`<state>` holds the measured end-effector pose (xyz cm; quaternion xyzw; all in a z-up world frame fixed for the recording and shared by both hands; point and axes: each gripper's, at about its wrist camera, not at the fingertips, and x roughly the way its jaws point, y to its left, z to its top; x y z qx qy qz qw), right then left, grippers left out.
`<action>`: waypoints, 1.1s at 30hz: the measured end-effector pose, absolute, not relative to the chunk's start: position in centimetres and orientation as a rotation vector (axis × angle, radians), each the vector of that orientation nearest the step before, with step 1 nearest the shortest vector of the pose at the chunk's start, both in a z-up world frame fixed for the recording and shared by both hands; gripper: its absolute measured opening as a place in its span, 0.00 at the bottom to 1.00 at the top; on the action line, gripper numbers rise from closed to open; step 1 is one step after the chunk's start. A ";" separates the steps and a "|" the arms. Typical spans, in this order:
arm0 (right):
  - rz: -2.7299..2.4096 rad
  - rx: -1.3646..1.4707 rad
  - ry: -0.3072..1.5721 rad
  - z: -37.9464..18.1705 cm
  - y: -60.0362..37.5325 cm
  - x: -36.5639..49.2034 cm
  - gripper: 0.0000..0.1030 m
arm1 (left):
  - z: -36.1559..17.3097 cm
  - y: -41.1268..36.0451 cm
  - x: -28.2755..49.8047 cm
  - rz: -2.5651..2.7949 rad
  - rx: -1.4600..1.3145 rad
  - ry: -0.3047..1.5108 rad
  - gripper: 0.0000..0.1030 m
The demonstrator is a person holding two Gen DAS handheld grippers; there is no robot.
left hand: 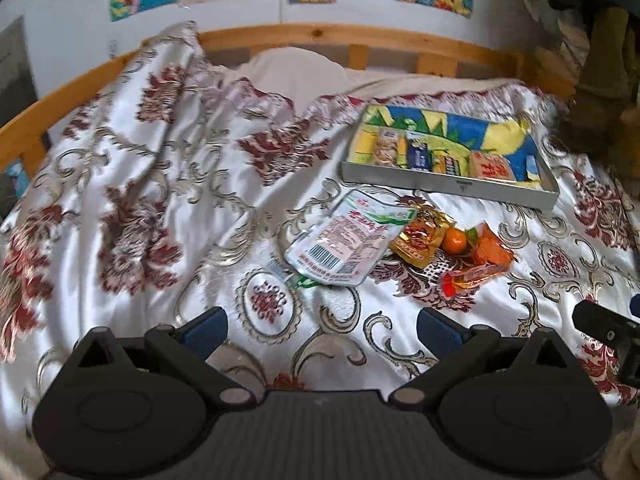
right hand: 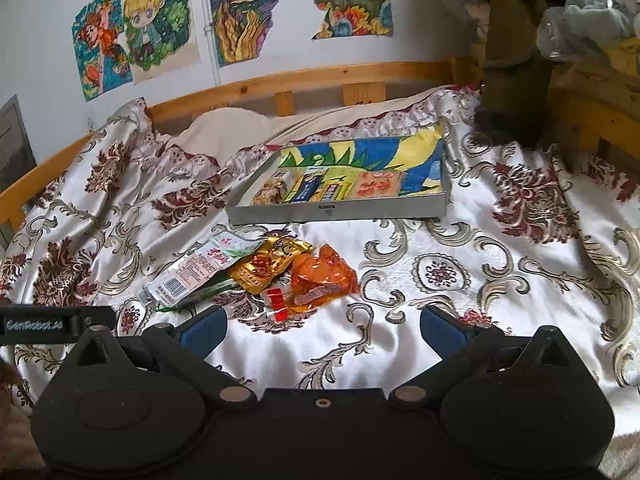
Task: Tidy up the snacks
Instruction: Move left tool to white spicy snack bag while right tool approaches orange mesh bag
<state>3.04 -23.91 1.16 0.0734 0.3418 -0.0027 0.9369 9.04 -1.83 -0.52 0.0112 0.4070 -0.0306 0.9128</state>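
A shallow grey tray (left hand: pixel 448 186) (right hand: pixel 340 211) with a bright painted bottom lies on the bed and holds several small snack packets in a row. In front of it lies a loose pile: a white and green pouch (left hand: pixel 344 240) (right hand: pixel 196 270), a gold packet (left hand: pixel 418 238) (right hand: pixel 266 266), a small orange fruit (left hand: pixel 455 240), an orange packet (left hand: pixel 494 248) (right hand: pixel 324 276) and a red-ended sachet (left hand: pixel 468 276) (right hand: pixel 278 300). My left gripper (left hand: pixel 322 328) hangs open below the pouch. Just short of the pile, my right gripper (right hand: pixel 322 328) is open too. Neither holds anything.
The bed is covered by a white satin spread (left hand: pixel 160 200) (right hand: pixel 500 264) with dark red flowers, rumpled at the left. A wooden rail (left hand: pixel 320 36) (right hand: pixel 320 76) runs behind it, under posters on the wall. Clothes and bags (right hand: pixel 560 40) hang at the right.
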 end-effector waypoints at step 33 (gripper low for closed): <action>0.074 0.175 0.760 -5.9 -25.3 17.5 0.99 | -8.1 -2.4 23.2 -0.371 0.041 0.830 1.00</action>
